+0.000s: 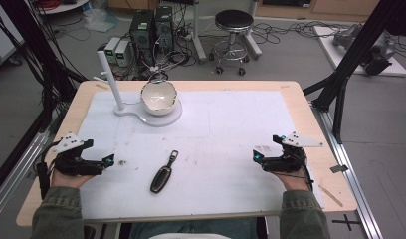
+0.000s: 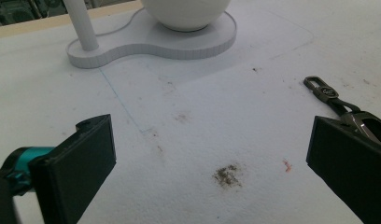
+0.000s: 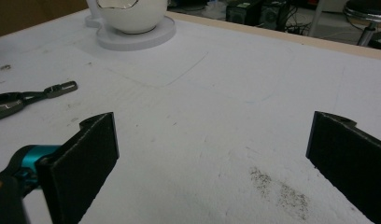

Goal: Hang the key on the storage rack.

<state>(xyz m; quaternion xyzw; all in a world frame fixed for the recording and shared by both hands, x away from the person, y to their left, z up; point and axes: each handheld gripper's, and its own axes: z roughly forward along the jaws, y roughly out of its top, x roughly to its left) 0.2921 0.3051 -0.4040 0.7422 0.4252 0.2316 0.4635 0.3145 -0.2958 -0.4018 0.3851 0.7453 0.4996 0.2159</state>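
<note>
- The worktop [image 1: 310,129], a light wooden board, is covered over most of its top by a white foam sheet [image 1: 226,124] marked with faint lines and a few brownish smudges.
- A white stand [image 1: 141,113] sits at the far left part of the sheet: a flat base with a tall upright post [image 1: 110,79] at its left end.
- A white bowl [image 1: 158,97] rests on the wider right end of that base, just beside the post; its rim looks uneven.
- The left claw [image 1: 109,160] lies at the near left of the sheet, held in the person's left hand [image 1: 66,177]; in the left gripper view its two black jaws stand wide apart with bare sheet between them, gripping nothing.
- The right claw [image 1: 255,157] lies at the near right, held in the right hand [image 1: 293,181]; in the right gripper view its jaws are likewise spread wide and empty.
- A dark car key fob [image 1: 161,178] with a strap and metal clasp [image 1: 173,155] lies flat on the sheet between the two claws, nearer the left one, clasp end pointing away from the person. It touches neither claw.
- In the left gripper view the fob sits just behind the right-hand jaw.
</note>
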